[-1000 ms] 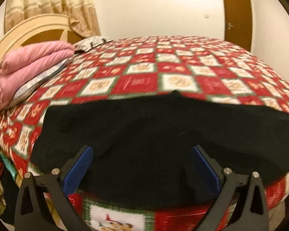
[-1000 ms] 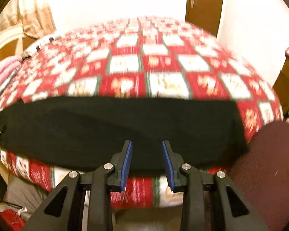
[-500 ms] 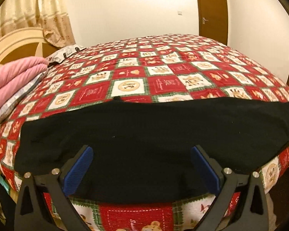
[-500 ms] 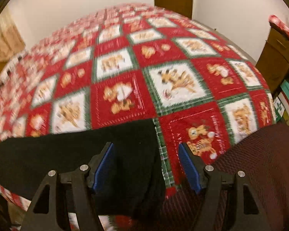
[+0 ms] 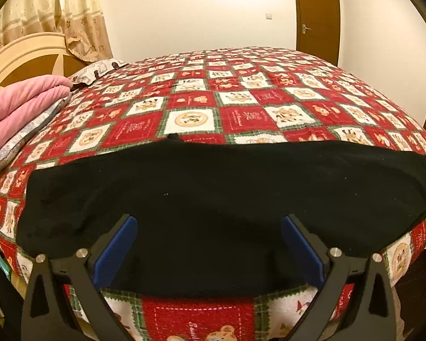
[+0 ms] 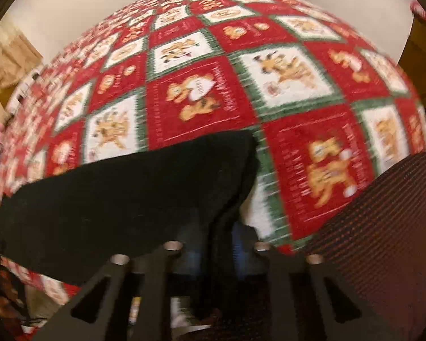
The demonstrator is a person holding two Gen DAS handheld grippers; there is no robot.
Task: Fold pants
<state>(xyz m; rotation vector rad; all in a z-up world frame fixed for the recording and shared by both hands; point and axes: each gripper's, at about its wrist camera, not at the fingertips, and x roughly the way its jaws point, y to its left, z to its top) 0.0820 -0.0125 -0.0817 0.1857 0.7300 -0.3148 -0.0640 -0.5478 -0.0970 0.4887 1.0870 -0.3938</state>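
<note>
On the quilt [image 5: 241,113], left tongs [image 5: 208,244] gape over pants [image 5: 213,187]; right tongs [image 6: 217,244] pinch their end.

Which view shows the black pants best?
Left wrist: sharp, the black pants span nearly full width across the quilt. Right wrist is blurred, showing only one end, where the right gripper closes on it.

A home bedroom: quilted bed [image 5: 241,108] (curved headboard [image 5: 22,54]), curtains [image 5: 42,8], door [image 5: 318,14].
</note>
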